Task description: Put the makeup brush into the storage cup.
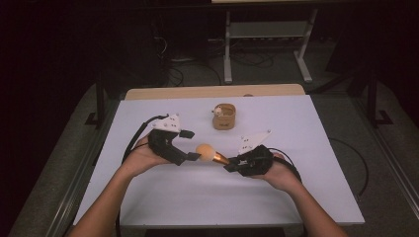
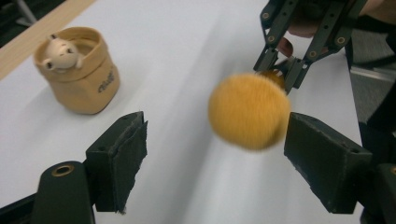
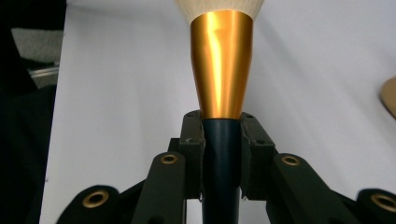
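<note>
Brush (image 1: 211, 155) handle hidden in clamped right gripper (image 1: 230, 168) fingers — left gripper (image 1: 196, 145) fingers wide, empty.

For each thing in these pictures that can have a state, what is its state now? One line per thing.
Makeup brush with gold metal ferrule, dark handle and fluffy orange head: held off the table by its handle.
Right gripper: shut on the brush handle.
Left gripper: open, jaws apart on either side of the brush head, not pressing it.
Tan fabric pot: upright on the table, a small toy animal inside.

High view overlooks table (image 1: 197, 197); tool views close.
</note>
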Available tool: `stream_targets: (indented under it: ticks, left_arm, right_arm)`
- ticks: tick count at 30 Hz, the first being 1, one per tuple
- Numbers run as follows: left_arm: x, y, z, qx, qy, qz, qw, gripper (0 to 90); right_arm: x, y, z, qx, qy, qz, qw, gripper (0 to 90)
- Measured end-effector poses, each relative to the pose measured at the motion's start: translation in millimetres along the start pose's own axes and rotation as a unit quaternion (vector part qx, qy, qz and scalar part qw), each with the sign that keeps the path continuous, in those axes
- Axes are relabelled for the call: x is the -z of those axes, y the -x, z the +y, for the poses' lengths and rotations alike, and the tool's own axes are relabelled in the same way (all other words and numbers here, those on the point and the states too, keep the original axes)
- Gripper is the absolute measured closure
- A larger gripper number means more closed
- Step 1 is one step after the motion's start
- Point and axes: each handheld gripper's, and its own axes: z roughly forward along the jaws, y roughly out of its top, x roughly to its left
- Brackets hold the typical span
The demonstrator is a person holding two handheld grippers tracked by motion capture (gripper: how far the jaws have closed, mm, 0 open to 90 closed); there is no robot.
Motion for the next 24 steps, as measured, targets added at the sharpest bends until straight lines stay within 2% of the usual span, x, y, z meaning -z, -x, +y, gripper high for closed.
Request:
stream_targets:
  ticks: [4,9,10,11,18,24]
  left_arm:
    - [4.9,0.4,-6.6,0.018,0.017,0.014,0.9996,20.1]
    - [5.1,0.3,-14.4,0.032,0.03,0.02,0.9988,19.5]
    - [4.1,0.6,-18.6,0.043,0.042,0.024,0.9979,19.5]
    - [4.2,0.2,-20.1,0.045,0.046,0.024,0.9977,19.2]
    - [4.1,-0.3,-26.6,0.068,0.087,0.03,0.9934,19.0]
    - [0.6,-1.1,-28.7,0.083,0.098,0.029,0.9914,19.4]
  right_arm:
    - [4.5,1.1,-1.1,-0.014,0.013,-0.013,0.9997,73.5]
    - [8.5,2.1,-0.7,-0.026,0.025,-0.024,0.9991,73.5]
    - [9.3,0.9,0.2,-0.038,0.03,-0.025,0.9985,73.5]
    - [11.0,1.4,1.5,-0.047,0.041,-0.032,0.9975,73.5]
    - [12.3,4.4,4.8,-0.06,0.068,-0.054,0.9944,73.5]
    - [8.2,5.9,9.9,-0.067,0.081,-0.058,0.9928,73.5]
